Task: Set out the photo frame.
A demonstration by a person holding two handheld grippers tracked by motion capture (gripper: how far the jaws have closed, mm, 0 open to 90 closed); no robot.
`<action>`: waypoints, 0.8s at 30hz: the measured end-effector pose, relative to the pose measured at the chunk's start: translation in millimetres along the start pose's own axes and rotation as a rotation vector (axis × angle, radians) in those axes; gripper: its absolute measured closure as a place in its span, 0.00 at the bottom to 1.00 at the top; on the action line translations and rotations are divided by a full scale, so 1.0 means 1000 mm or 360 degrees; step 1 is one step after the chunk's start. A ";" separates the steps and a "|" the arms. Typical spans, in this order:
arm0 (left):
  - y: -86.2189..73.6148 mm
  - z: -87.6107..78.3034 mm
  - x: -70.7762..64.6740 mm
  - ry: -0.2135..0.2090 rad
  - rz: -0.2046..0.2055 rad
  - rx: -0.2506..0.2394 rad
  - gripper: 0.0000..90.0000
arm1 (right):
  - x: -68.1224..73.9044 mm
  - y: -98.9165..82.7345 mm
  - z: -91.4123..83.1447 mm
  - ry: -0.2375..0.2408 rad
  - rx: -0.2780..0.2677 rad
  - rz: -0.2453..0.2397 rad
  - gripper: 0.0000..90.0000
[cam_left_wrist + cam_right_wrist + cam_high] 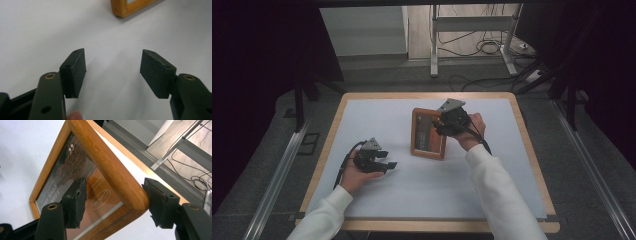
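A wooden picture frame (pixel 428 145) with a dark brownish print lies near the middle of the white table top. Its corner shows at the top of the left gripper view (pixel 125 8). My right gripper (pixel 440 126) is at the frame's far right corner. In the right gripper view the wooden rail (pixel 110 170) passes between the jaws of this gripper (pixel 113 187). One pad hovers over the glass, clear of the rail, and the other sits against the rail's outer edge. My left gripper (pixel 388 158) rests to the left of the frame, open, with bare table between its pads (pixel 152 67).
The white mat (pixel 377 115) covers a table with a wooden rim (pixel 334 120). Beyond the far edge are metal stand legs (pixel 433 45) and cables on the floor (pixel 484 47). Dark curtains hang on both sides.
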State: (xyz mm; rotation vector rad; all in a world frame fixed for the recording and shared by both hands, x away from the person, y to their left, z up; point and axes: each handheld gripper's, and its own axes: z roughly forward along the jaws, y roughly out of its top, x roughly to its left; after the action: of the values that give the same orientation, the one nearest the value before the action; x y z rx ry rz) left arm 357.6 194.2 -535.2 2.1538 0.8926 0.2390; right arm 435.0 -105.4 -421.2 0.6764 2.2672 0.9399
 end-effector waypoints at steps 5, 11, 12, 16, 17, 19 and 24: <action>0.000 0.000 0.000 -0.0001 -0.0001 0.0001 0.41 | 0.001 0.000 0.001 -0.0011 -0.0001 0.0000 0.39; 0.000 0.000 -0.001 0.0001 -0.0005 -0.0002 0.41 | 0.003 -0.002 -0.003 -0.0019 -0.0032 0.0042 0.33; 0.000 0.000 -0.001 0.0001 -0.0004 -0.0002 0.41 | 0.004 -0.003 -0.004 -0.0028 -0.0035 0.0049 0.31; 0.000 0.000 -0.001 0.0002 -0.0001 0.0001 0.41 | 0.004 -0.006 -0.012 -0.0048 -0.0078 0.0095 0.30; 0.000 0.000 -0.001 0.0004 0.0005 0.0006 0.41 | 0.004 -0.007 -0.014 -0.0045 -0.0091 0.0107 0.30; 0.000 -0.001 -0.001 0.0002 0.0001 0.0003 0.41 | 0.005 -0.009 -0.019 -0.0043 -0.0111 0.0112 0.31; 0.000 0.000 -0.001 0.0002 -0.0007 0.0001 0.41 | 0.009 -0.020 -0.034 -0.0040 -0.0146 0.0099 0.34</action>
State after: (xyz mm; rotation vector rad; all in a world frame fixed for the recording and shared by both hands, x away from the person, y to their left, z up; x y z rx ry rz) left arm 357.1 193.4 -535.0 2.1524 0.8982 0.2382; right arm 401.1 -127.3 -419.1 0.7178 2.1777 1.0521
